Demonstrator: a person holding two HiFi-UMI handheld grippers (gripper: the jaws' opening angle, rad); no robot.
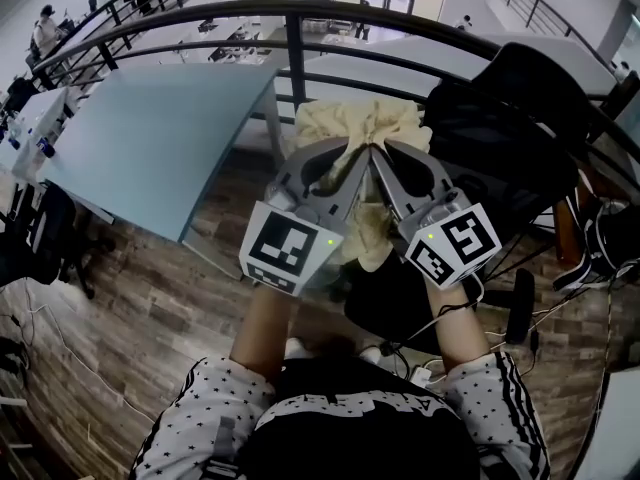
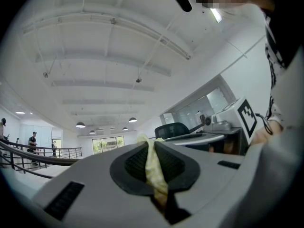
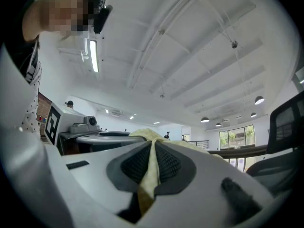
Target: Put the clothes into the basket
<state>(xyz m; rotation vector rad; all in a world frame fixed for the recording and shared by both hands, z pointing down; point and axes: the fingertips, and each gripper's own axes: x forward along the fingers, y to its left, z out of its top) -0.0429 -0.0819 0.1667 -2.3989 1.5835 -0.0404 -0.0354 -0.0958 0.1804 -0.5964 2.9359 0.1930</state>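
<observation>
A pale yellow garment (image 1: 352,121) is bunched up in the air in front of me, and part of it hangs down between the two grippers. In the head view my left gripper (image 1: 360,156) and right gripper (image 1: 380,156) sit side by side, tips almost touching, each shut on the cloth. In the left gripper view a strip of the yellow cloth (image 2: 155,167) is pinched between the dark pads of the left gripper (image 2: 148,145). The right gripper view shows the same fold of cloth (image 3: 149,171) clamped in the right gripper (image 3: 153,144). No basket shows in any view.
A black railing (image 1: 292,14) curves just beyond the grippers. A pale blue table (image 1: 150,138) lies to the left, and a black office chair (image 1: 515,118) stands close on the right. Cables trail over the wood floor (image 1: 130,318) at the lower right.
</observation>
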